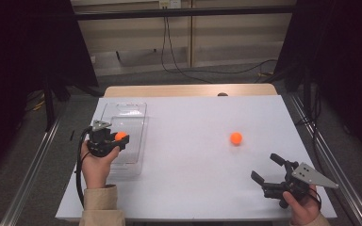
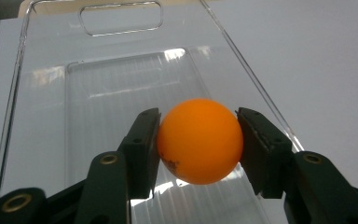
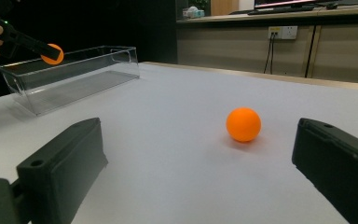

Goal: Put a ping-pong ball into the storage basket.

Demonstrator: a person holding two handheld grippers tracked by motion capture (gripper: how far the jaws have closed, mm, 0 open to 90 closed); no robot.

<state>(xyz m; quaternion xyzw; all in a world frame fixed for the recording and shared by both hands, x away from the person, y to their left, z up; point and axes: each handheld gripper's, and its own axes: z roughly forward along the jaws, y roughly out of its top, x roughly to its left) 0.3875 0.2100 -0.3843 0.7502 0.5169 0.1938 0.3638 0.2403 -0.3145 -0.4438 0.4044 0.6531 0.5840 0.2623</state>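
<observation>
Left gripper [image 1: 114, 139], as I read it from the high view, sits over the clear plastic tray [image 1: 134, 113] at the table's left side, pinching an orange ball [image 1: 120, 136] above the tray's near half. I see the right gripper [image 1: 267, 168] low at the right, jaws spread wide with nothing between them, well apart from a second orange ball [image 1: 236, 138] resting on the white table [image 1: 193, 188]. From the left gripper view I confirm both pads pressed against the held ball [image 2: 199, 141], one on either side, with the tray floor [image 2: 121, 84] beneath. From the right gripper view I note the loose ball [image 3: 243, 124] on the table ahead, between the spread jaws and beyond them, untouched; the tray [image 3: 74, 79] stands farther off to the left, the held ball [image 3: 52, 53] above its rim.
</observation>
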